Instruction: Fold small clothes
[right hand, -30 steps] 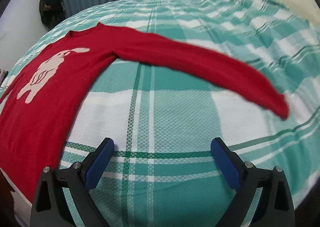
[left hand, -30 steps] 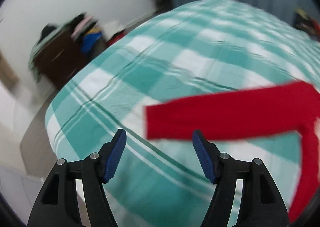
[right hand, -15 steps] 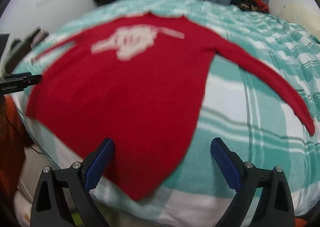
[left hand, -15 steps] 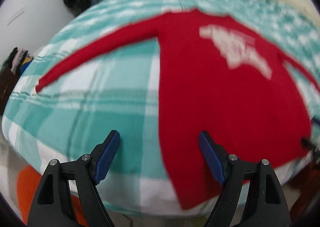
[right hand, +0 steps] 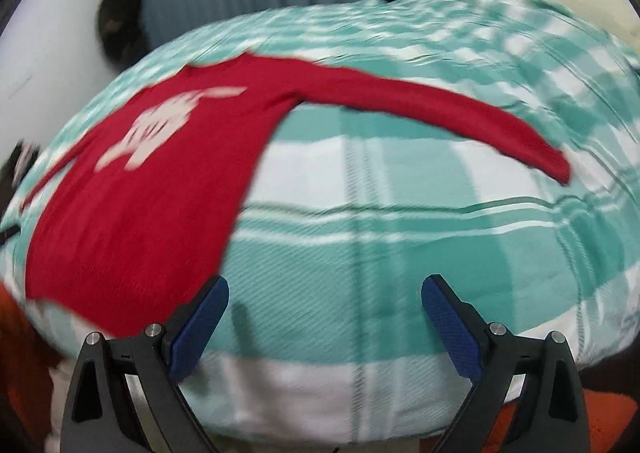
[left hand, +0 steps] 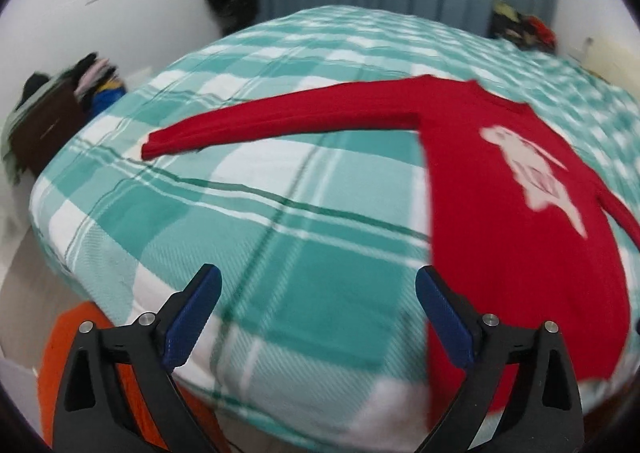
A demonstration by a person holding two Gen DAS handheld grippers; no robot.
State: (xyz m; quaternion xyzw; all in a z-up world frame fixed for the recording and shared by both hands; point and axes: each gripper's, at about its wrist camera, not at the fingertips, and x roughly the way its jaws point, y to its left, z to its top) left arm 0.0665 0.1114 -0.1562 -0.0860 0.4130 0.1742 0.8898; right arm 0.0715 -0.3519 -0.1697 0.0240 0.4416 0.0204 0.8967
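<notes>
Now: red sweater (left hand: 500,221) flat on bed (left hand: 280,237), sleeves spread | left hand-held gripper (left hand: 318,317) and right hand-held gripper (right hand: 325,319) both agape, empty | views have swung outward from the body toward each sleeve | folding not yet begun.

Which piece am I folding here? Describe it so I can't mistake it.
Find the bed with the teal-and-white checked blanket. Spread flat on it lies the red sweater, both long sleeves stretched out sideways. It is the only garment on the blanket, with a pale animal figure on its chest.
</notes>
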